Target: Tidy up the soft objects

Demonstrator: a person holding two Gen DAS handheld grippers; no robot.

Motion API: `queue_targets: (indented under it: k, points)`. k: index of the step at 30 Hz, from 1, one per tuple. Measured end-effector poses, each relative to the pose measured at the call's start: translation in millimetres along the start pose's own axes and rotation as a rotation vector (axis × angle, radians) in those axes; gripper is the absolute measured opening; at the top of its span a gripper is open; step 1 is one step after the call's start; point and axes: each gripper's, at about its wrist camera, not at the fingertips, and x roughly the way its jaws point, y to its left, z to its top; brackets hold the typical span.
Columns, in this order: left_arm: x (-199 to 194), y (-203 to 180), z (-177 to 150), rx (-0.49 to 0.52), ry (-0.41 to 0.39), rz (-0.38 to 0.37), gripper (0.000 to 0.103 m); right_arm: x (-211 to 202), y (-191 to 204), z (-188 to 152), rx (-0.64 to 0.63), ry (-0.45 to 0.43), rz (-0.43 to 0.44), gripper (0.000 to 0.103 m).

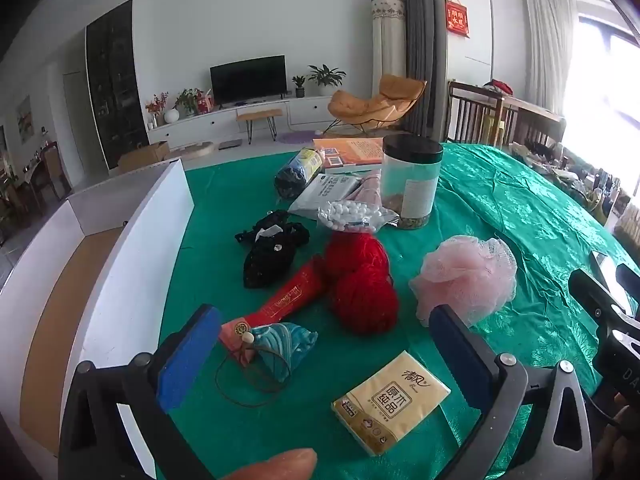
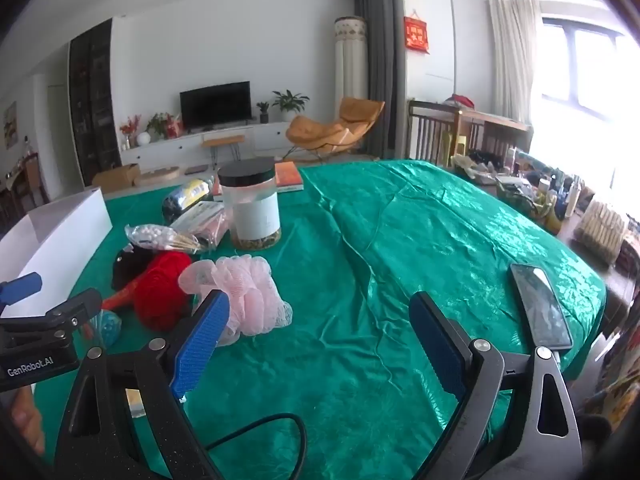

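Observation:
On the green tablecloth (image 1: pixel 500 200) lie a pink mesh bath pouf (image 1: pixel 466 276), red yarn balls (image 1: pixel 360 280), a black lace cloth (image 1: pixel 270 252), a teal fabric pouch (image 1: pixel 286 344), a red folded fan case (image 1: pixel 280 304) and a yellow tissue pack (image 1: pixel 392 402). My left gripper (image 1: pixel 324 338) hovers open over the pouch and tissue pack, holding nothing. The right gripper (image 2: pixel 320 322) stands open above bare cloth, with the pouf (image 2: pixel 240 292) just beyond its left finger (image 2: pixel 200 340). The yarn (image 2: pixel 162 288) sits left of the pouf.
A white box (image 1: pixel 132 240) with a brown bottom stands at the table's left. Behind the soft things are a black-lidded jar (image 1: pixel 412 184), a bag of cotton balls (image 1: pixel 352 216), packets and an orange book (image 1: pixel 348 152). A phone (image 2: pixel 540 304) lies at the right edge.

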Motion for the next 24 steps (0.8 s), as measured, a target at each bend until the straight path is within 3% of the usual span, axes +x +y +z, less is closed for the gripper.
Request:
queue_targets:
  k: [11, 17, 24]
  points:
    - [7, 18, -20, -0.027, 0.006, -0.008, 0.103, -1, -9, 2, 0.023, 0.005, 0.014, 0.093]
    - [2, 5, -11, -0.007, 0.026, 0.022, 0.103, 0, -6, 1, -0.009, 0.005, 0.025, 0.093]
    - [4, -1, -16, 0.019, 0.059, 0.003, 0.103, 0, -5, 2, -0.008, 0.011, 0.035, 0.093]
